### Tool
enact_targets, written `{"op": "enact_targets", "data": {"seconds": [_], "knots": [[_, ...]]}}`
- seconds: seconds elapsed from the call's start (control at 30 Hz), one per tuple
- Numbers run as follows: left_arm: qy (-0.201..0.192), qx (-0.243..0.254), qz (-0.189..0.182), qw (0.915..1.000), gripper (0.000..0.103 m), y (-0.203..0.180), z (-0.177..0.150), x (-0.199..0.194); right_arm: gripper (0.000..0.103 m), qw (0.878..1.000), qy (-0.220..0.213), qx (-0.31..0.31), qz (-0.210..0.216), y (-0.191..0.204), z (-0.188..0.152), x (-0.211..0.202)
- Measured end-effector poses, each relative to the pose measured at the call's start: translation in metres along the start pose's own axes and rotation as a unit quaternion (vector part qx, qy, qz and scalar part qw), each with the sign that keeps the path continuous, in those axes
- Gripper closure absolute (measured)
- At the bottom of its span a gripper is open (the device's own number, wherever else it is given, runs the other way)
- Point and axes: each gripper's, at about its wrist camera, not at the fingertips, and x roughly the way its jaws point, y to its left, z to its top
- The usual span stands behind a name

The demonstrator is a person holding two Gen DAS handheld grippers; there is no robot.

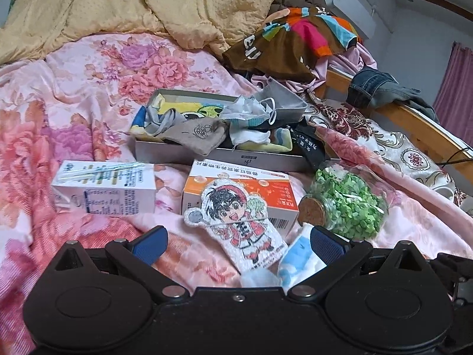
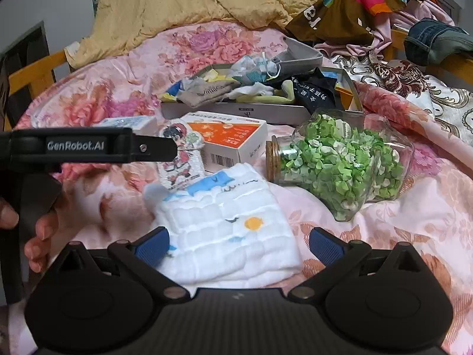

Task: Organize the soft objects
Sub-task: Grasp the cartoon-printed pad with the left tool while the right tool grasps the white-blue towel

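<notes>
Both tongs spread: right tongs [image 2: 238,244] over white cloth [image 2: 227,230], jar [image 2: 340,159] just beside

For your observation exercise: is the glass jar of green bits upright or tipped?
Tipped: the glass jar lies on its side on the bed, cork pointing sideways.

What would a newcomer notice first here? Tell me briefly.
The glass jar of green paper bits, lying on its side on the pink flowered bedspread, stands out first. Next is the white cloth spread just ahead of the open right claw, then the tray heaped with socks behind the boxes.
</notes>
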Motion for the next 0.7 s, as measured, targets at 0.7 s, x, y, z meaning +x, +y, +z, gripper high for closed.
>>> {"op": "enact_targets", "data": {"seconds": [0.7], "knots": [[0.003,-0.08,-0.065,0.9947,0.002,0.02,-0.009,0.057,0.0,1.0,0.027,-0.005,-0.003,0.007,-0.002,0.035]]}}
